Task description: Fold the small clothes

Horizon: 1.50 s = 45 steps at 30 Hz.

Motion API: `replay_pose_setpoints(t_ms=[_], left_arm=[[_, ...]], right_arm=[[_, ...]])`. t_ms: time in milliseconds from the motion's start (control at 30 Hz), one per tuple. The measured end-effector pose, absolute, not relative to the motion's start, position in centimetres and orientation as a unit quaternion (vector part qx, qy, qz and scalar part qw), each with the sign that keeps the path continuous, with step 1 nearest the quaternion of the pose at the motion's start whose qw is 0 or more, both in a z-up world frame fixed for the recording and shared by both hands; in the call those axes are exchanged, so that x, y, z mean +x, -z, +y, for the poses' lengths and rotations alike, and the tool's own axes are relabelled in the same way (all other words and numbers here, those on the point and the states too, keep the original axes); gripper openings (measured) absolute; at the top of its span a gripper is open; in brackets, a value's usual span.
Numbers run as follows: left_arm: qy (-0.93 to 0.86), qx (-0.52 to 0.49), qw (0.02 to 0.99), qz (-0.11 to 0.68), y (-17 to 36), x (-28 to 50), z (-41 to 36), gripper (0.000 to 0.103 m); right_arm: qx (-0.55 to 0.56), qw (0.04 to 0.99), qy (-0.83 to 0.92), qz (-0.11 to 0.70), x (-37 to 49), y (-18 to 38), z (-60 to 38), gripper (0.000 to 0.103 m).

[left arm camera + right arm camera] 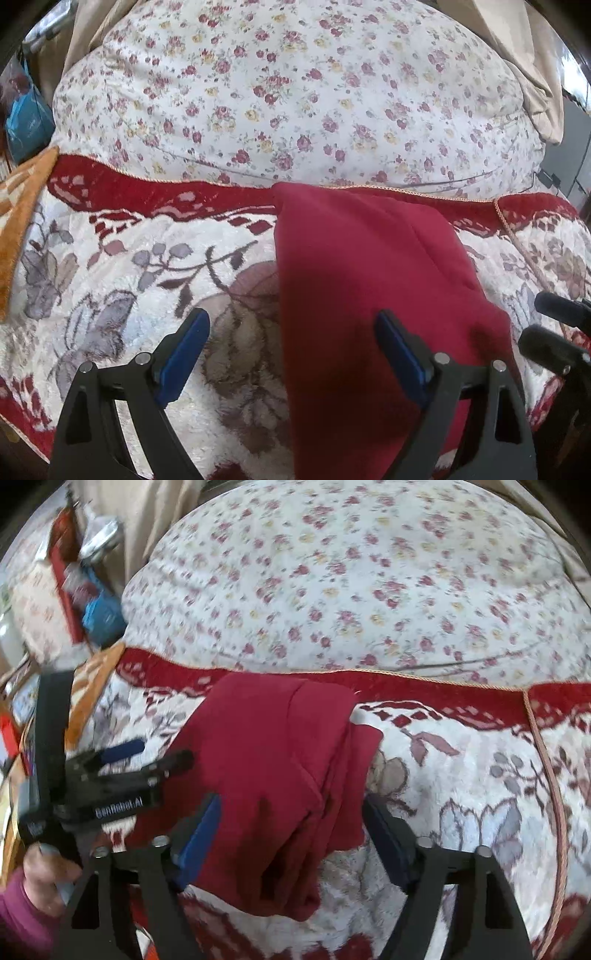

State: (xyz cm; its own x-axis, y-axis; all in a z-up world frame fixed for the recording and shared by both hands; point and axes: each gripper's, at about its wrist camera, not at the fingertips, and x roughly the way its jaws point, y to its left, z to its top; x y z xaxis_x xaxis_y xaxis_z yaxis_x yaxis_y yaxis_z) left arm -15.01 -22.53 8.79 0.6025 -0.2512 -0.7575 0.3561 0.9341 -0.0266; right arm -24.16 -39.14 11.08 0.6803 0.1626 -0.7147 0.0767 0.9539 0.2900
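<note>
We held both hand-held grippers over a folded red garment (266,775) lying on the floral blanket (122,280) of the bed: the left hand-held gripper (291,354) gaped wide and empty, the right hand-held gripper (291,834) wide astride the cloth, gripping nothing.

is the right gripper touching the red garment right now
Cannot tell. In the right wrist view the right gripper stands open around the red garment; the cloth runs up against the left blue pad, but neither contact nor a gap shows plainly.
</note>
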Motion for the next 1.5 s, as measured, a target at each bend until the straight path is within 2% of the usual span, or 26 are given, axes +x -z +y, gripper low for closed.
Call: replay_pose_setpoints(t_ms=[400, 1500], left_arm=[[0.17, 0.066, 0.903, 0.389, -9.6, -15.2, -21.7, 0.09], [0.164, 0.083, 0.906, 0.381, -9.5, -15.2, -21.9, 0.09]], right_arm=[[0.148, 0.898, 0.029, 0.414, -22.8, -10.5, -37.6, 0.093], [0.153, 0.894, 0.033, 0.42, -22.1, -9.7, -37.3, 0.094]])
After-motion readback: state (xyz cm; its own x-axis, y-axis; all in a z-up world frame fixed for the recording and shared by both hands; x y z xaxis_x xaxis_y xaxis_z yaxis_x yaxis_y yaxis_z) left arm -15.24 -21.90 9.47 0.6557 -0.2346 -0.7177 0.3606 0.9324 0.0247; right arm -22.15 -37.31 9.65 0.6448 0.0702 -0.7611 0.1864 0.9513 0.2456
